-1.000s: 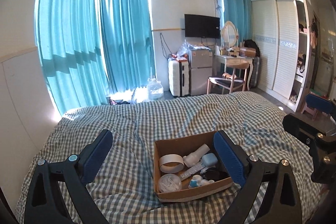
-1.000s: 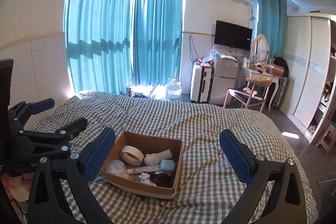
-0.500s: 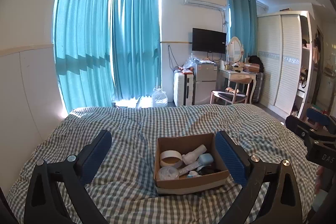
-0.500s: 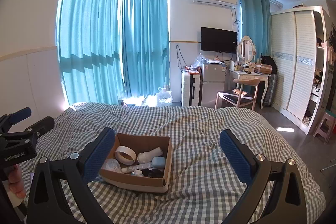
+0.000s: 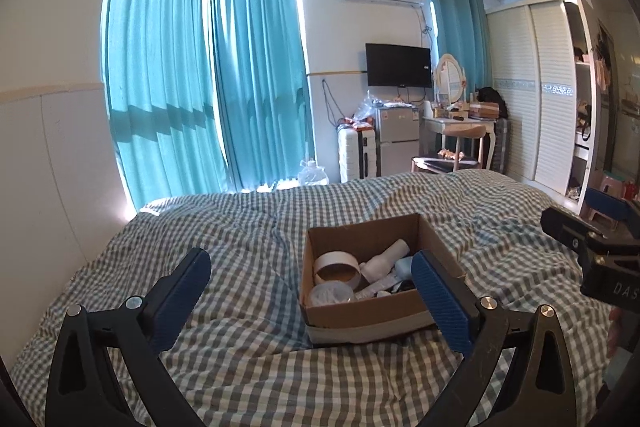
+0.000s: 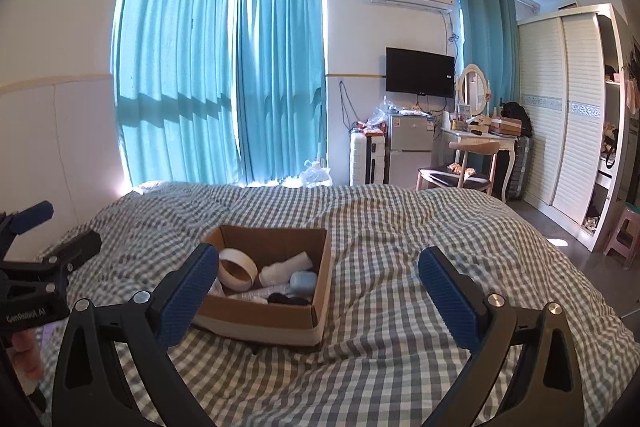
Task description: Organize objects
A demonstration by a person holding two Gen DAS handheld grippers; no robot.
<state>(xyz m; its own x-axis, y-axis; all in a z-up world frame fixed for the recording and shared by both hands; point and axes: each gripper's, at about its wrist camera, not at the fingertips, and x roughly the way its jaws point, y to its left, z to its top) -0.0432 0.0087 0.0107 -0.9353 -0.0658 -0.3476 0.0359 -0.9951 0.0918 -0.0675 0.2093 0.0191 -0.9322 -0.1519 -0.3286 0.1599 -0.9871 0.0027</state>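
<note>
Barely begun, by the look of it. Cardboard box (image 5: 372, 311) sitting on the checked bed (image 5: 248, 355), holding a tape roll (image 5: 335, 268), a white bottle (image 5: 384, 261), a pale blue case (image 6: 303, 282) and something dark — all jumbled inside, none lifted out. Left gripper (image 5: 310, 297) spread wide and empty, hovering short of the box; right gripper (image 6: 320, 291) likewise spread and empty — nothing grasped. Sorting apparently all left to do.

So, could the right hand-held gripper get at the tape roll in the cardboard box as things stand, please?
Probably yes: the right hand-held gripper is open, the cardboard box has no lid, and the tape roll lies uncovered near its left finger.
</note>
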